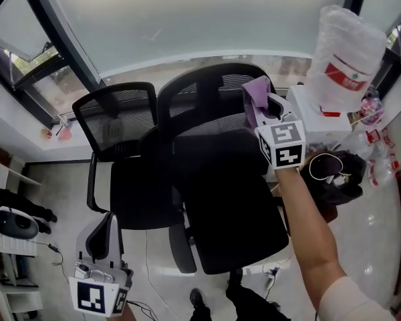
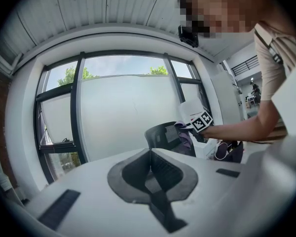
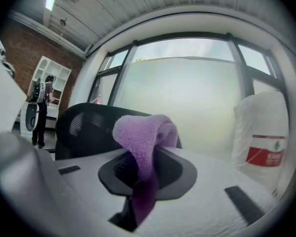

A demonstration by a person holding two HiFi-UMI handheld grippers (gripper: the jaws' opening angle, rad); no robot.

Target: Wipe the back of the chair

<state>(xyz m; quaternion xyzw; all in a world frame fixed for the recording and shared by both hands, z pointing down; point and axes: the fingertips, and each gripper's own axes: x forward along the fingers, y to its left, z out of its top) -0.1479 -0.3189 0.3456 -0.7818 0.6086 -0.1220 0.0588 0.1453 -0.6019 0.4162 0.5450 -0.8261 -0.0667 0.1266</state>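
Head view | right gripper (image 1: 270, 105) grips cloth (image 1: 254, 93) | chair back (image 1: 204, 92) upper-right edge

White left gripper (image 1: 108, 225), white right gripper (image 1: 262, 108), black-and-white marker cubes (image 1: 285, 145), cream sleeve (image 1: 353, 301)

Office: black mesh swivel chair (image 1: 217, 179), second chair (image 1: 117, 119) beside it, large frosted window (image 1: 187, 19), brick wall (image 3: 19, 43).
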